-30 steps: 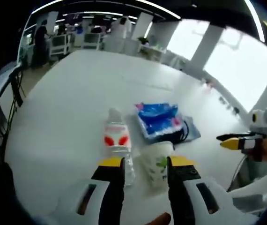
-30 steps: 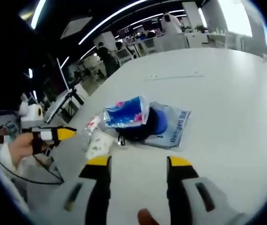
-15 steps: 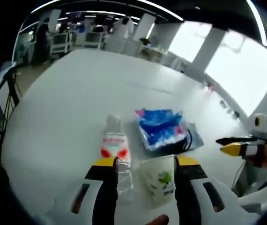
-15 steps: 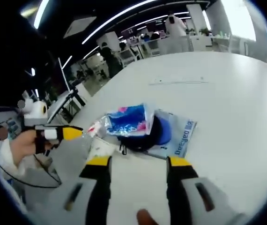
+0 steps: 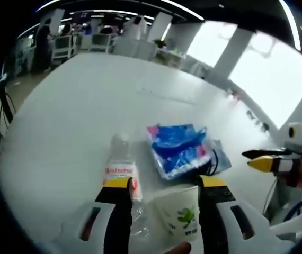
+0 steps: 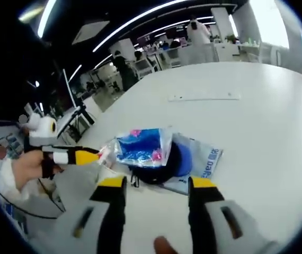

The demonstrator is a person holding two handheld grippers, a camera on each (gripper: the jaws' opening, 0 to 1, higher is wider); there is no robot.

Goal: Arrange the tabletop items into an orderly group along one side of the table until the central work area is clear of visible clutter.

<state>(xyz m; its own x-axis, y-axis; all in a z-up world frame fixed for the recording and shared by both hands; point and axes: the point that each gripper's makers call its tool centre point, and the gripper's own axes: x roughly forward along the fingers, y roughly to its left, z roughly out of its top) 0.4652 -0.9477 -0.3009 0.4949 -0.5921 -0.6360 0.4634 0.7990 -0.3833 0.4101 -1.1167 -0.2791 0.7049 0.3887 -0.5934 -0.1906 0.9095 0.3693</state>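
1. Straddling a paper cup (image 5: 180, 216) printed with a green leaf, the left gripper (image 5: 165, 186) has its fingers apart, one on each side of the rim.
2. A clear water bottle (image 5: 122, 169) lies on the white table (image 5: 87, 106) just beside the cup, touching the left finger.
3. A blue tissue pack (image 5: 177, 148) rests on a black cable and blue pouch (image 6: 201, 159).
4. The right gripper (image 6: 153, 183) hangs open near that pile, holding nothing.
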